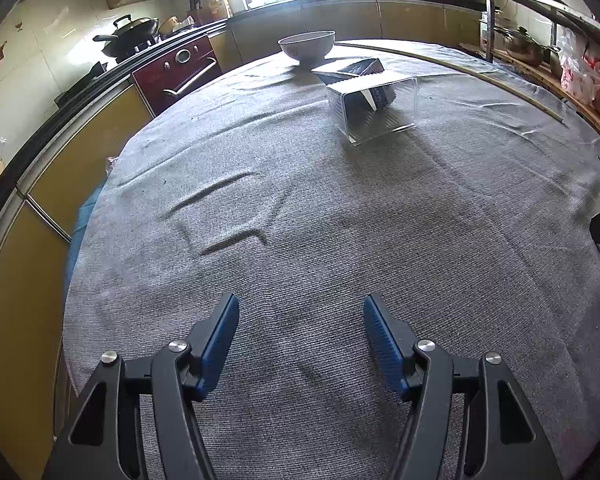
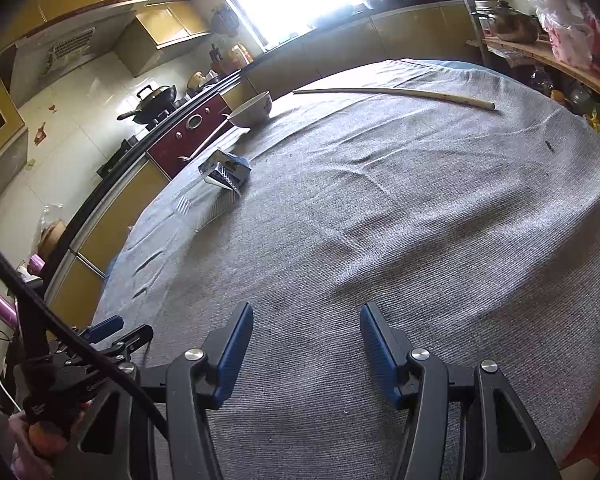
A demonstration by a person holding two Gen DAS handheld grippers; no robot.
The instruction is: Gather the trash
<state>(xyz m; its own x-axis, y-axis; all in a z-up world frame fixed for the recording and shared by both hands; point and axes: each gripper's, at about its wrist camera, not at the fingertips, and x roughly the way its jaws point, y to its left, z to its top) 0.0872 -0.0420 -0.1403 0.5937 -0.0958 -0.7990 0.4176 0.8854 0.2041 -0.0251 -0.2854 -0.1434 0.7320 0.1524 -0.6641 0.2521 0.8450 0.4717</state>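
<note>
Both grippers hover over the grey cloth (image 1: 300, 208), left gripper (image 1: 300, 308) and right gripper (image 2: 306, 316) each with jaws apart and nothing between them. Far across the table, a crumpled blue carton (image 1: 374, 94) sits inside a clear plastic box (image 1: 380, 120), near a bowl (image 1: 307, 46).

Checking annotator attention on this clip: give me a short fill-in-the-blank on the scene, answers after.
1. The clear plastic container lies on the grey ____.
2. The white ceramic bowl stands ____ the container, toward the window.
3. The left gripper and the right gripper both hold ____.
4. Inside the container sits a crumpled dark blue ____.

Answers: cloth; behind; nothing; carton
</note>
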